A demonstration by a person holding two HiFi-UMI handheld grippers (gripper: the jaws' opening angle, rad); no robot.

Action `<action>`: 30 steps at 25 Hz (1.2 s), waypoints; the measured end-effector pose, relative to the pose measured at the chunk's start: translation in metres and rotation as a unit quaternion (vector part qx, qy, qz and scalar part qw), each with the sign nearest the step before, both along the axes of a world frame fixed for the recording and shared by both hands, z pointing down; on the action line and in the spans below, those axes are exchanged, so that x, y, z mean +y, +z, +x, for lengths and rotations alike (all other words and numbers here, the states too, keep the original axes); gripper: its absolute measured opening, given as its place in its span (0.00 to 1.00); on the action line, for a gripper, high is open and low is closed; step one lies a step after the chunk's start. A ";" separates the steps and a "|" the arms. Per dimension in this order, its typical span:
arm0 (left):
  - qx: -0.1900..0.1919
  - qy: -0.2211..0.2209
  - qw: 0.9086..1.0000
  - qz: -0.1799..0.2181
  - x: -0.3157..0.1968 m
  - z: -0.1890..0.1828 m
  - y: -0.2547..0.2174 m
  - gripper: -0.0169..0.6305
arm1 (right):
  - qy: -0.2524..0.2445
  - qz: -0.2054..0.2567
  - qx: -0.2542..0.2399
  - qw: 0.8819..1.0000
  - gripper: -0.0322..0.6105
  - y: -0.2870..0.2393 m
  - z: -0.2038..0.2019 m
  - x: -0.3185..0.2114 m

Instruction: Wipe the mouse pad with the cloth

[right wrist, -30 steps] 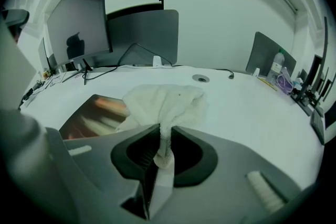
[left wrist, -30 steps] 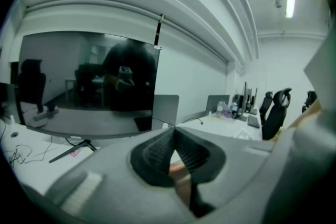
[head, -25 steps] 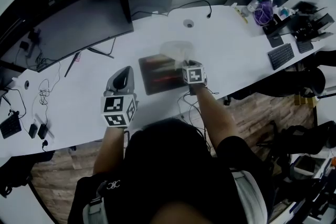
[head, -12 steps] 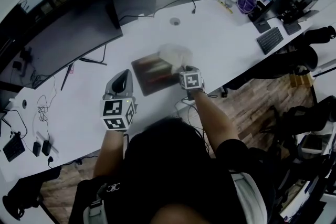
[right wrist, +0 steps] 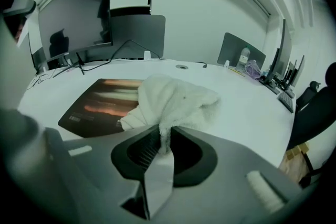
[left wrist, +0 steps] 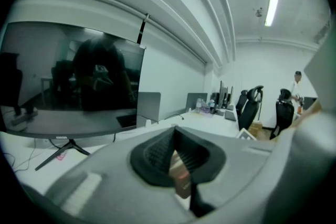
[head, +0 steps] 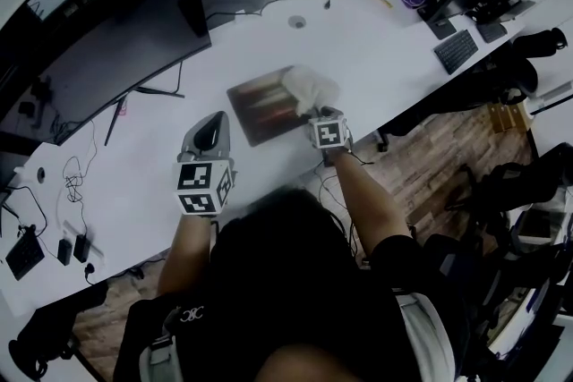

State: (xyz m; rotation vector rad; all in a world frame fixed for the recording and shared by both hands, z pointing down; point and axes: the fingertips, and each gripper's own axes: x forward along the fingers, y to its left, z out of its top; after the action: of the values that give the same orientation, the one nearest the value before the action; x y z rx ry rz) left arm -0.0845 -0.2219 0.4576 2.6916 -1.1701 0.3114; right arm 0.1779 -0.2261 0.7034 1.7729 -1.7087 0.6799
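Head view: right hand-held gripper (head: 315,114) is pinching the white cloth (head: 309,87) over the mouse pad's (head: 260,107) right end. The left hand-held gripper (head: 211,128) is hovering at the near left.
Left gripper view: jaws are meeting, empty.
Right gripper view: pad's long axis is running leftward from the clamped cloth.

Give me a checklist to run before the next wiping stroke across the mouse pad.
1. Right gripper shut on the white fluffy cloth: ok.
2. Cloth touching the dark rectangular mouse pad: ok, it lies over the pad's right edge, partly on the white desk.
3. Pad lying flat: ok.
4. Bare pad surface free of other things: ok.
5. Left gripper clear of the pad: ok, beside its left edge, jaws together, empty.
6. Pad already clean: cannot tell.
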 end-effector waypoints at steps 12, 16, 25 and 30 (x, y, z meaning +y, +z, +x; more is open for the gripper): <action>0.003 -0.012 1.000 0.004 0.005 -0.021 -0.003 0.02 | -0.037 -0.021 -0.066 0.997 0.14 0.003 -0.061 0.011; 0.004 -0.015 1.000 0.007 0.007 -0.022 -0.005 0.02 | -0.062 -0.021 -0.070 0.995 0.14 0.002 -0.080 0.012; 0.003 -0.039 0.999 0.008 0.011 -0.038 -0.006 0.02 | -0.156 -0.027 -0.069 0.985 0.14 0.001 -0.150 0.013; 0.003 -0.057 0.998 0.009 0.011 -0.050 -0.007 0.02 | -0.199 -0.032 -0.076 0.977 0.14 0.001 -0.184 0.017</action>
State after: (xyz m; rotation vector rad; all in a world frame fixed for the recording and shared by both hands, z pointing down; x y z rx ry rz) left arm -0.1342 -0.2105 0.4506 2.6254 -1.3247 0.2765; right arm -0.0064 -0.2095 0.7045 1.3052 -2.0420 0.6945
